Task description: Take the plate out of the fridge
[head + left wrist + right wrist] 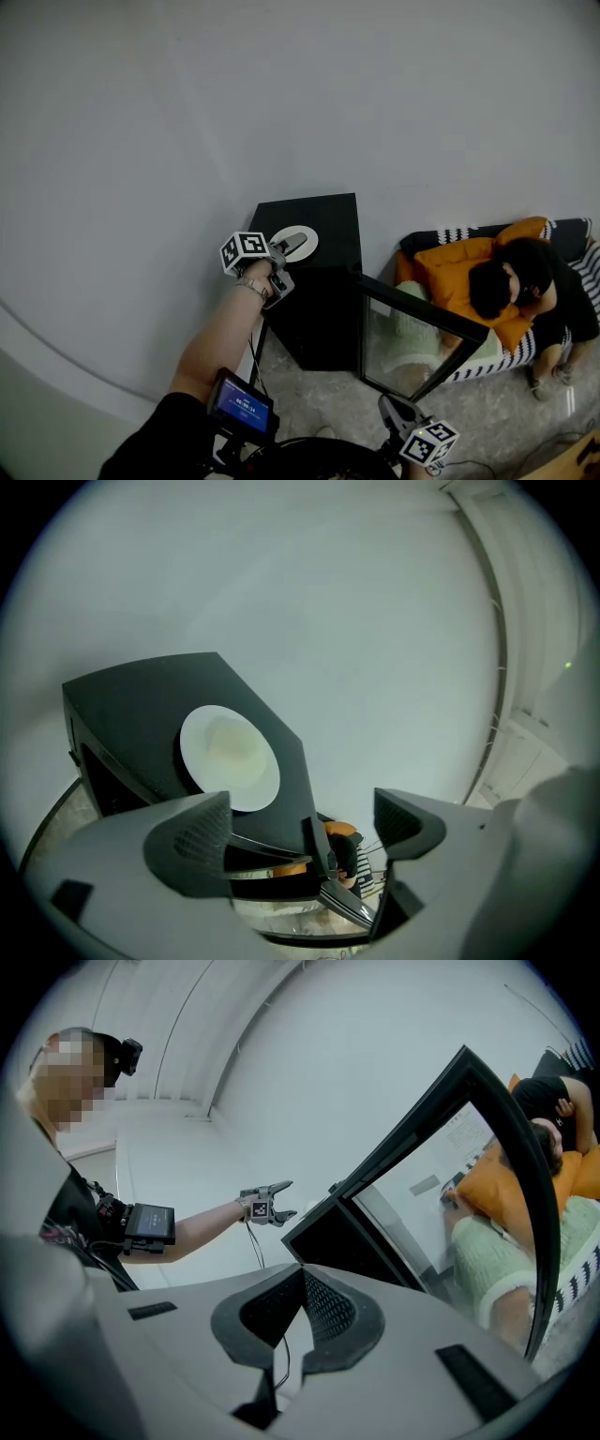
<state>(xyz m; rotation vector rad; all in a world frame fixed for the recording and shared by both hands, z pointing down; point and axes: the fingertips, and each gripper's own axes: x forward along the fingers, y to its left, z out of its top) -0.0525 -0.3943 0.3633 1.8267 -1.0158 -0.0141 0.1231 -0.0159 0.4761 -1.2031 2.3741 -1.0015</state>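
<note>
Plate sits outside now, white and flat on the black top of the fridge, toward the seven o'clock corner of that top as the head view has it. The left gripper hangs just at the plate's nine o'clock. The head view alone leaves it unclear whether a finger touches the rim. Its own camera shows both fingers spread wide with nothing between them, and the plate lies beyond them at eleven o'clock, apart from the pads.

The right gripper view shows the same tool side-on, fingers splayed in the air beside the fridge's upper corner. It also shows the outstretched arm with a small screen strapped to the forearm. The plate does not show from there.

The glass fridge door stands swung out toward five o'clock in the head view.

The right gripper is low at five o'clock in the head view, where only its marker cube and back are clear. Its own camera shows the two pads pressed together, holding nothing.

At three o'clock a person lies on a striped sofa against an orange cushion. In the left gripper view they are only a scrap of orange behind the door edge.
</note>
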